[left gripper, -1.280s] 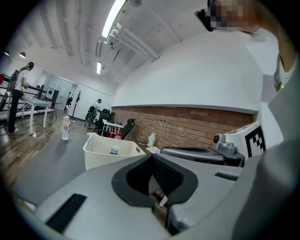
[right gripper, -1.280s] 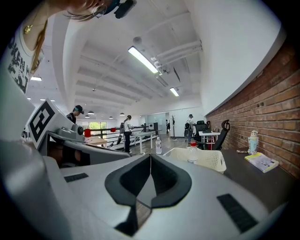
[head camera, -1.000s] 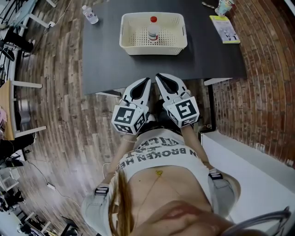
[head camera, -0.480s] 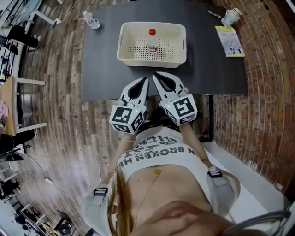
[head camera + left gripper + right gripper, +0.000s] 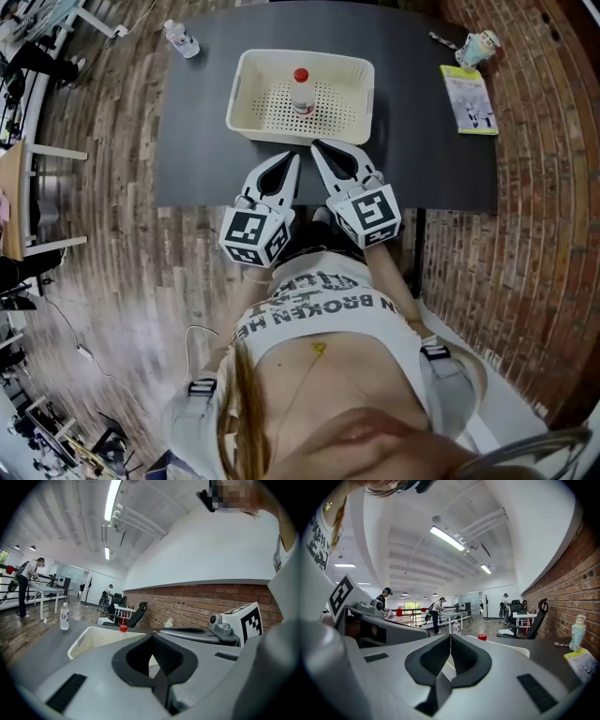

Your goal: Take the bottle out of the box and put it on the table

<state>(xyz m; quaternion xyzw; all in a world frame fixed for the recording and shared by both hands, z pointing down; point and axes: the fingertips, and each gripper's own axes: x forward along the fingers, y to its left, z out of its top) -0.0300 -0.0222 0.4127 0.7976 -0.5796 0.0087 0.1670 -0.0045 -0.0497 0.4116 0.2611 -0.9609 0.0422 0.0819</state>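
A cream perforated box (image 5: pixel 258 105) stands on the dark table (image 5: pixel 197 141). A clear bottle with a red cap (image 5: pixel 300 91) stands upright inside it, near the far wall. My left gripper (image 5: pixel 295 156) and right gripper (image 5: pixel 316 144) are side by side over the table's near edge, tips just short of the box's near wall. Both are shut with nothing held. In the left gripper view the jaws (image 5: pixel 151 637) meet, with the box (image 5: pixel 91 639) and red cap (image 5: pixel 123 628) beyond. The right gripper view shows closed jaws (image 5: pixel 450 634) and the red cap (image 5: pixel 482 637).
A second clear bottle (image 5: pixel 183 39) stands at the table's far left corner. A yellow booklet (image 5: pixel 469 98) and a small figurine (image 5: pixel 478 44) lie at the far right. Wooden floor lies to the left and brick-patterned floor to the right. People stand at desks far off.
Both grippers have moved forward together from in front of the table to over its near edge, closing on the box. Their jaws stayed shut.
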